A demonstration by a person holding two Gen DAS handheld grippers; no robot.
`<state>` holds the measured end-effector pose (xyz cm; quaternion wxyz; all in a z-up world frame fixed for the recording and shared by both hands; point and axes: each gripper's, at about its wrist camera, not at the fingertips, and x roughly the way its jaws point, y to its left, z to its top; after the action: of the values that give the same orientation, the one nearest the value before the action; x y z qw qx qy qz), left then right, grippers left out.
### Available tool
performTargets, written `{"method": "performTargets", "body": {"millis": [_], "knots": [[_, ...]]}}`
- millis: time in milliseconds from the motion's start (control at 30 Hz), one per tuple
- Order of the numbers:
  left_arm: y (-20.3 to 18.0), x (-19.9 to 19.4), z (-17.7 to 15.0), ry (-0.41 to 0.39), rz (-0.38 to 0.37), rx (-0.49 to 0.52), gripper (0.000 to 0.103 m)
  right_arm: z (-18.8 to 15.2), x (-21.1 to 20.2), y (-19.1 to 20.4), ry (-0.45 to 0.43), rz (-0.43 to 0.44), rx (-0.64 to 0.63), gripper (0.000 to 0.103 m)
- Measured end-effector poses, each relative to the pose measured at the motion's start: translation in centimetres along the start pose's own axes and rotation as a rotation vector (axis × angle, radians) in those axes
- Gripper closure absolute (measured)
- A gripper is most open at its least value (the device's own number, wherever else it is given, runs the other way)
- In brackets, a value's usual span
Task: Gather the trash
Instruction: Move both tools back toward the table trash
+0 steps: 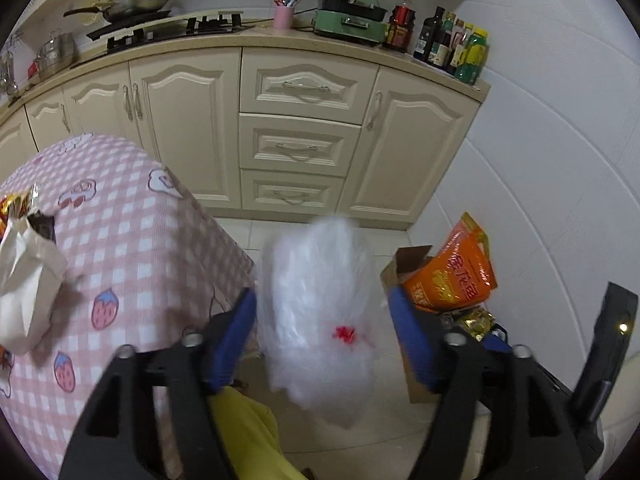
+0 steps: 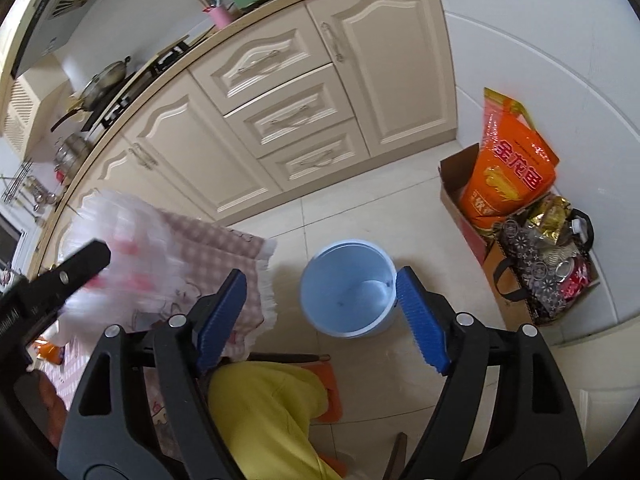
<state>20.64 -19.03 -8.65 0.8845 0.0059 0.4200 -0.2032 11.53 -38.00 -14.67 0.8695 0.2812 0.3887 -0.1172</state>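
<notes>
A clear plastic bag (image 1: 320, 312) with a red mark is blurred in mid-air between the spread fingers of my left gripper (image 1: 322, 312), off the table's right edge; neither pad touches it. In the right wrist view the same bag (image 2: 120, 248) is a white blur over the table corner, beside my left gripper's black body. My right gripper (image 2: 320, 300) is open and empty above the floor. A light blue bin (image 2: 348, 288) stands open and empty on the tiles just ahead of it. A crumpled white paper bag (image 1: 24, 284) and a red-gold wrapper (image 1: 16, 204) lie on the table.
A table with a pink checked cloth (image 1: 120, 240) fills the left. Cream kitchen cabinets (image 1: 296, 120) stand behind. A cardboard box (image 2: 472, 216) with an orange rice bag (image 2: 508, 176) and a dark tote of bottles (image 2: 544, 272) sit by the white wall. My yellow-clad leg (image 2: 264, 412) is below.
</notes>
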Motion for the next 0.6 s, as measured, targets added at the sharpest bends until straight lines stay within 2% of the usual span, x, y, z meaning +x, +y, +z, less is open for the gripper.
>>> {"method": "performTargets", "body": {"millis": [233, 600], "knots": [[0.8, 0.2, 0.7, 0.001, 0.018, -0.012, 0.031, -0.2, 0.8, 0.1, 0.026, 0.007, 0.004, 0.026], [2.1, -4.1, -0.6, -0.065, 0.051, -0.014, 0.031, -1.0, -2.0, 3.1, -0.018, 0.063, -0.048, 0.025]]}}
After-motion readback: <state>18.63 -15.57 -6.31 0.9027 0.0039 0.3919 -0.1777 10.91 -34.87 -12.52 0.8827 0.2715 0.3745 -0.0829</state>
